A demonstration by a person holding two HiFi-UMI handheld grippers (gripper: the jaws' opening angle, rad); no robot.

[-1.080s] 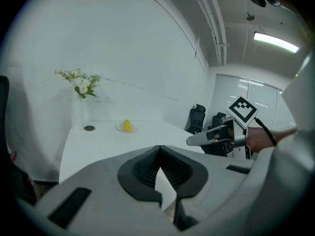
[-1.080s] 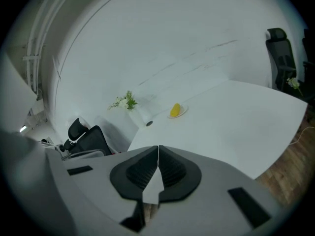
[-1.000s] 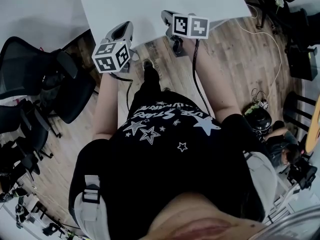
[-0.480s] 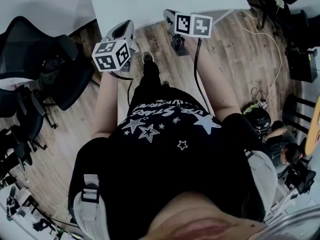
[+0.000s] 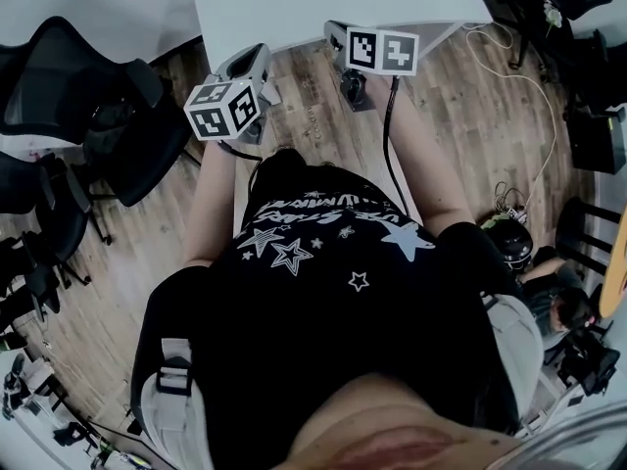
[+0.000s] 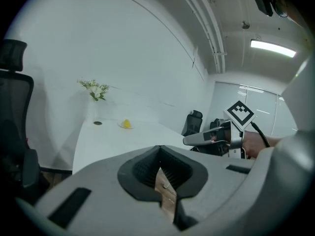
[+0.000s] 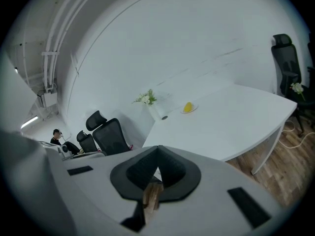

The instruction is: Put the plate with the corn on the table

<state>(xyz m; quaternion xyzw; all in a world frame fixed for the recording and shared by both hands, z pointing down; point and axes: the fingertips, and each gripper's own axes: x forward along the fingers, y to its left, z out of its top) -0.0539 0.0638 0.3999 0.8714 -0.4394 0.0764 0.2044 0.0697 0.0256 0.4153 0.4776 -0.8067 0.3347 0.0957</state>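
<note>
The plate with the yellow corn (image 6: pixel 127 125) lies far off on the white table (image 6: pixel 113 141), near a vase of white flowers (image 6: pixel 96 90). The right gripper view shows the same plate (image 7: pixel 188 107) on the table (image 7: pixel 231 122), well out of reach. In the head view my left gripper (image 5: pixel 253 59) and right gripper (image 5: pixel 333 33) are held side by side at the table's near edge (image 5: pixel 333 8). Both are shut with nothing between their jaws. From the left gripper view, the left gripper (image 6: pixel 158 154) sees the right gripper (image 6: pixel 216 136) beside it. The head view does not take in the plate.
Black office chairs (image 5: pixel 78 96) crowd the wooden floor on the left, and more chairs (image 7: pixel 110 134) stand by the table's far left end. A white roll (image 7: pixel 158 113) lies beside the flowers (image 7: pixel 146 98). Cables and a bag (image 5: pixel 509 238) sit on the floor at right.
In the head view the table, chairs and floor have slid upward and a little right. The foot seen ahead has gone under the body. Both grippers stay shut and level.
</note>
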